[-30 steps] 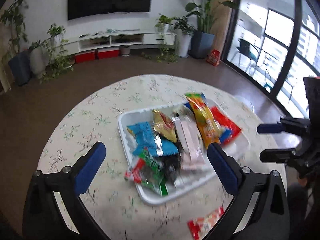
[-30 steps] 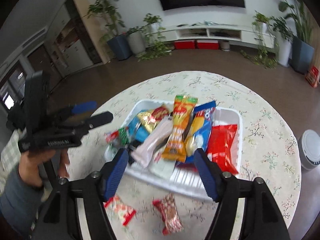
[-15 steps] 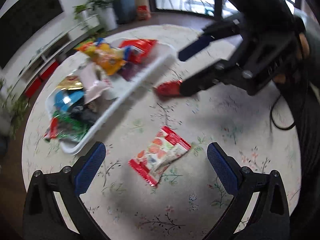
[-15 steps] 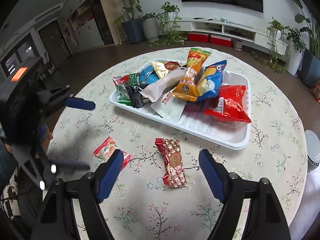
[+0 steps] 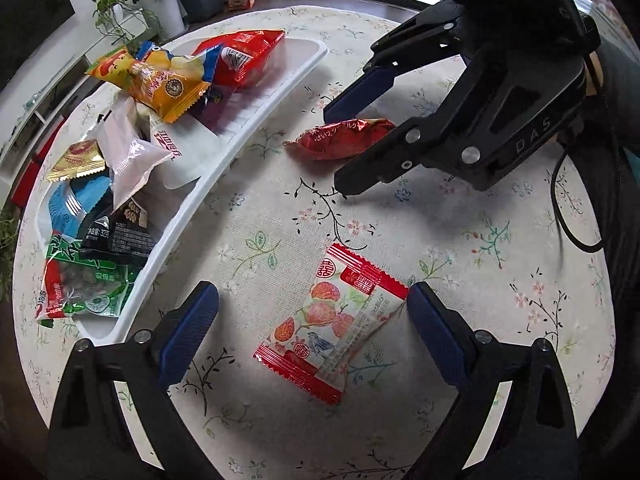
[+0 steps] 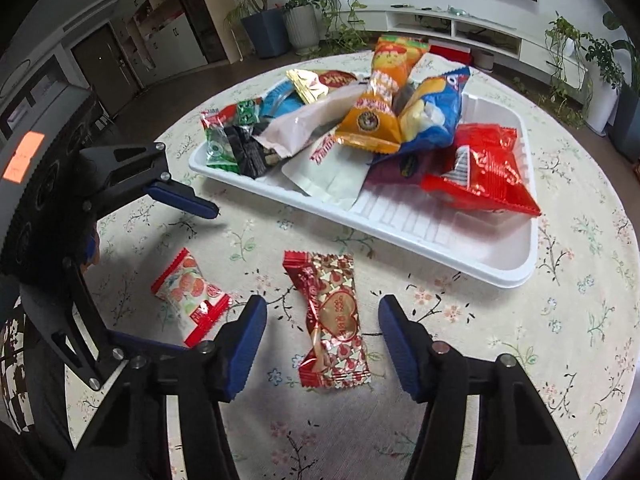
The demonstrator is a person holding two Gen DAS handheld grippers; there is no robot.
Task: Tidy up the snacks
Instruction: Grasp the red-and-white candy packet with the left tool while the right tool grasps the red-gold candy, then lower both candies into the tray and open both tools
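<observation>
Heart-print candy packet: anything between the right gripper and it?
Nothing visible. The heart-print candy packet lies flat on the tablecloth between the open right gripper fingers, apart from the fruit-print packet.

A round floral-clothed table [image 6: 560, 320] carries a white tray [image 6: 420, 236] and two loose snack packets [image 6: 336, 316] [image 6: 190, 288].

Left wrist view close above floral tablecloth [image 5: 280, 208], facing 10 o'clock, right wrist view facing 1 o'clock, sharing white tray [image 5: 256, 120] [image 6: 400, 224].
</observation>
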